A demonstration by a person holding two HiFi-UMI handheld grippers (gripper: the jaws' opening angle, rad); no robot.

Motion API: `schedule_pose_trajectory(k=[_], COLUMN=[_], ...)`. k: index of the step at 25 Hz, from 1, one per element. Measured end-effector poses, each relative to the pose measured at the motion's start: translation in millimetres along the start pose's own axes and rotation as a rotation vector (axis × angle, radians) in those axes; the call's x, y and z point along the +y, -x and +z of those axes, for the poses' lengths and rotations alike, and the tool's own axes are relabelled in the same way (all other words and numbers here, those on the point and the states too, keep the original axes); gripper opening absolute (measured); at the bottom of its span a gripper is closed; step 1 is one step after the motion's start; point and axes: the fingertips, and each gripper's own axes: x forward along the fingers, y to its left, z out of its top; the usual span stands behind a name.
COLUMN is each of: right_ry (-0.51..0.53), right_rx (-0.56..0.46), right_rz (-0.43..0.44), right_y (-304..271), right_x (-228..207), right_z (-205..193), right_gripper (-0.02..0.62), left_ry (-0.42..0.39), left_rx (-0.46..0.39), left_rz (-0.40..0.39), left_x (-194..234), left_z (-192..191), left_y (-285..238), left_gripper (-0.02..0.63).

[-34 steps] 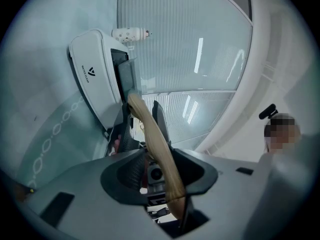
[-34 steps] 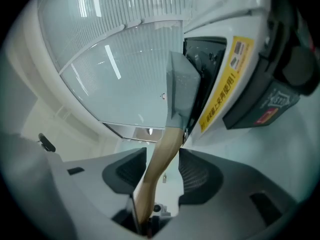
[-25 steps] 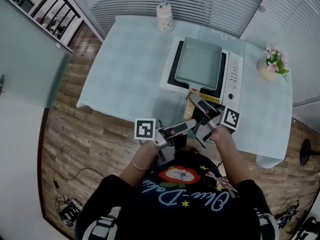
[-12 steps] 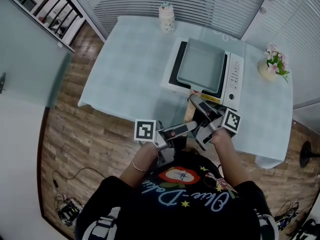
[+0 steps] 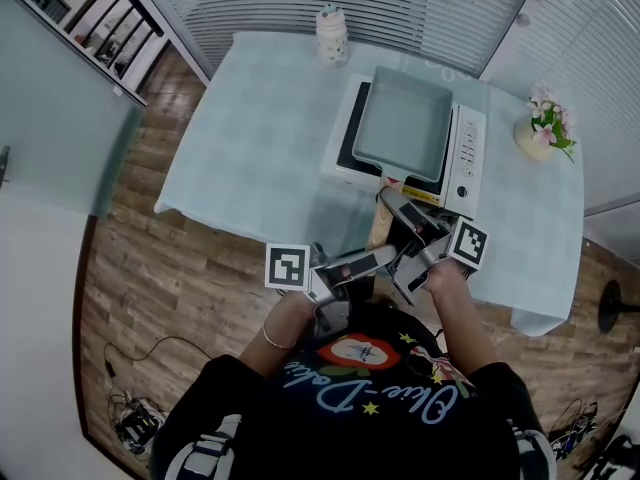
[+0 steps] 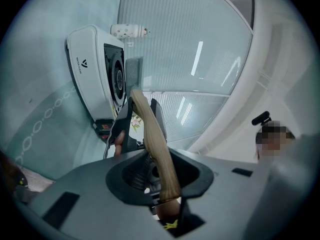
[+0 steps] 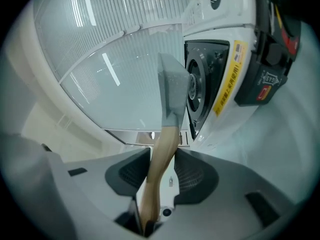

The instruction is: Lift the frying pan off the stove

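Observation:
A square grey frying pan (image 5: 400, 123) sits on the black top of a white stove (image 5: 467, 158), its wooden handle (image 5: 379, 226) pointing toward me. My right gripper (image 5: 400, 208) is shut on the handle close to the pan. My left gripper (image 5: 375, 258) is shut on the handle's near end. In the left gripper view the handle (image 6: 150, 129) runs out between the pads toward the stove (image 6: 87, 59), with the right gripper beyond. In the right gripper view both pads press the handle (image 7: 162, 154) just below the pan's wall (image 7: 175, 91).
The stove stands on a table with a pale checked cloth (image 5: 250, 138). A white dotted bottle (image 5: 331, 35) is at the far edge and a vase of flowers (image 5: 543, 128) at the right. Wooden floor and cables lie to the left.
Both grippers stay on the handle. The pan's far right corner now reaches further over the stove's control strip, as if slightly raised or turned.

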Motion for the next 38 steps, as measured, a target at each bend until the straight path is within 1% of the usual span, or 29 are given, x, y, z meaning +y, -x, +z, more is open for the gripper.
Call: schedule_pose_trajectory(k=[4,11,18,22,27,38], right_ry=[0.040,0.098,0.156,0.189,0.216,0.269], right_rx=[0.005,0.018,0.037,0.052,0.065,0.079], right_rz=[0.021,0.057,0.099,0.117,0.134,0.165], right_y=[-2,-2,-2,-6,-4,-6], right_x=[15,39,63,78,93,110], right_z=[0,-2,1,-2,-2,-5], right_gripper=[0.137,0.137,0.138,0.140,0.140,0.140], left_ry=[-0.039,-0.080,-0.151,-0.171,-0.196,-0.229], left_rx=[0.001,0.003,0.002,-0.003,-0.003,0.006], left_rz=[-0.014,-0.043,-0.061,-0.092,-0.093,-0.116], left_x=[-10,-27,-44,-55,-64,-76], left_z=[1,-2,-3,-3,-5,-5], left_y=[-1,-5,-14,-14,-19,-19], left_gripper=[0.094,0.094,0.094,0.094,0.094,0.094])
